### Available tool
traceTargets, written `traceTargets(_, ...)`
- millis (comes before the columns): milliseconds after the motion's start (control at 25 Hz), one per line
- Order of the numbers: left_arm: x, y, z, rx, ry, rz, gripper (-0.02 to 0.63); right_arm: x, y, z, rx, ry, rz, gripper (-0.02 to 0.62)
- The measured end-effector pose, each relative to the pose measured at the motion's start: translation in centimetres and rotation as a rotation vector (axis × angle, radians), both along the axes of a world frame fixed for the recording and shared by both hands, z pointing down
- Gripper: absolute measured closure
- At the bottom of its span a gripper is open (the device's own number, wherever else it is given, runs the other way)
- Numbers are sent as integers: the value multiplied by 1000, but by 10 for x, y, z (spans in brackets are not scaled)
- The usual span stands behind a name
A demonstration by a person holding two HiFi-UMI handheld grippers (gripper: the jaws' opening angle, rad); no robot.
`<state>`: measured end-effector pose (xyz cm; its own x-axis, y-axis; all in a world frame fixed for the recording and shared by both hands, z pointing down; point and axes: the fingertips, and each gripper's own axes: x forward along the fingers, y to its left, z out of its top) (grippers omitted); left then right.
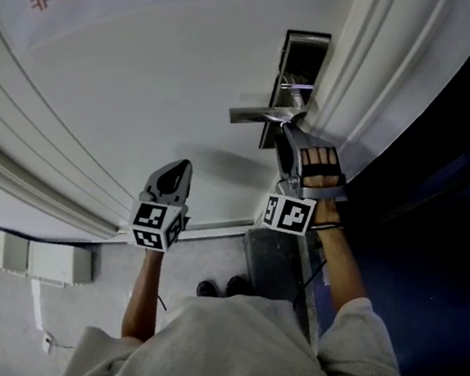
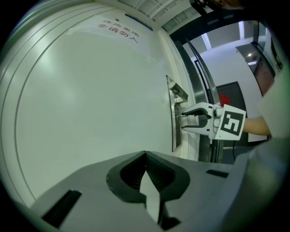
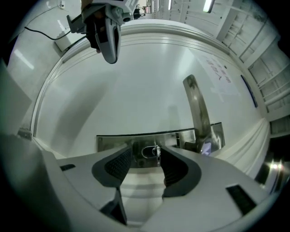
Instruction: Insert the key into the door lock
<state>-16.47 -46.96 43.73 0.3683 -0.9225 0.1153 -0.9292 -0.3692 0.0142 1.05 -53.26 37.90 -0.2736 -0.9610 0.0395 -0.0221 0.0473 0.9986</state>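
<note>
The key (image 3: 156, 152) sits in the lock (image 3: 113, 141) between the wide-open jaws of the right claw (image 3: 146, 155), untouched, so best back straight off without nudging it, while the left claw (image 2: 146, 156) hangs closed and empty.

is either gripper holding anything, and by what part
Nothing is held. The right gripper has its jaws apart around the key in the door lock; the left gripper is shut, empty.

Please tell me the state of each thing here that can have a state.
key: seated in the lock, not gripped.
right gripper: open, jaws on either side of the key.
left gripper: shut, empty.
lever handle: at rest, not turned.
</note>
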Motion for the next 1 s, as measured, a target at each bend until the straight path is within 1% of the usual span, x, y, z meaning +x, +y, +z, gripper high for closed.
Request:
traceTargets(240, -1, 2, -2, 7, -5, 3, 589, 10, 20, 3, 9, -66, -1, 382)
traceTargets(400, 3, 3, -1, 5, -2, 11, 589, 23, 28, 13, -20, -100, 22, 387)
traceTargets(440, 4, 3, -1, 4, -2, 14, 589, 25, 31, 13, -22, -113, 23, 395)
traceTargets(560, 8, 4, -1, 4, -2, 24, 589, 29, 40, 13, -21, -151, 20, 452)
traceTargets(640, 10, 4, -1, 6, -1, 28, 589, 31, 45, 14, -14, -169, 19, 519)
traceTargets(720, 10, 4, -2, 7, -2, 30, 589, 32, 48, 15, -13, -176, 20, 566)
traceTargets(880, 10, 5, -4, 8, -4, 30, 589, 32, 50, 18, -44, -207, 22, 569)
traceTargets(960, 9, 5, -5, 10, -4, 30, 589, 31, 51, 15, -62, -260, 18, 569)
traceTargets(1000, 9, 5, -6, 12, -4, 28, 589, 31, 51, 14, -79, -303, 15, 569)
